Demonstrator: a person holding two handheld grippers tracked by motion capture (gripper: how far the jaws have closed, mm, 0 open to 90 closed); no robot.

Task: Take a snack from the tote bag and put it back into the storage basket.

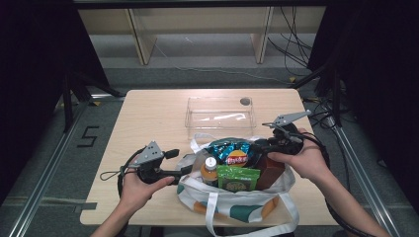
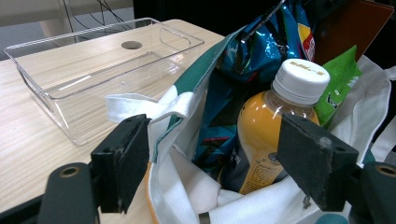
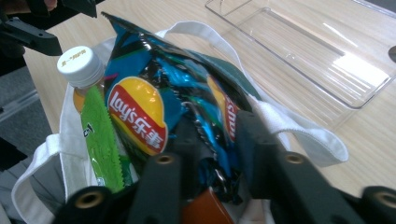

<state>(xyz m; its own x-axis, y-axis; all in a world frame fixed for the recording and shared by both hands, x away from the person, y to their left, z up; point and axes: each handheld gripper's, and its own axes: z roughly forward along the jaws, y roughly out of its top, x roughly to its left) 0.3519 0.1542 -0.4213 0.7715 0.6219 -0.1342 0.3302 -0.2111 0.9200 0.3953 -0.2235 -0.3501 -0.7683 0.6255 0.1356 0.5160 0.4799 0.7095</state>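
A white tote bag (image 1: 232, 200) with teal and orange patches stands at the table's near edge. It holds a blue Lay's chip bag (image 1: 230, 149), an orange juice bottle (image 1: 210, 168) with a white cap, a green packet (image 1: 238, 177) and a brown box (image 1: 270, 170). My right gripper (image 3: 217, 135) reaches in from the bag's right side, and its jaws pinch the crinkled edge of the chip bag (image 3: 140, 93). My left gripper (image 2: 217, 154) is at the bag's left rim with its jaws wide apart. The cloth rim and the bottle (image 2: 266, 121) lie between them, unpressed.
An empty clear plastic tray (image 1: 220, 116) lies on the wooden table (image 1: 148, 113) just behind the bag, with a small grey disc (image 1: 244, 101) at its far right corner. Bare tabletop extends left of the tray. Shelving and cables stand beyond the table.
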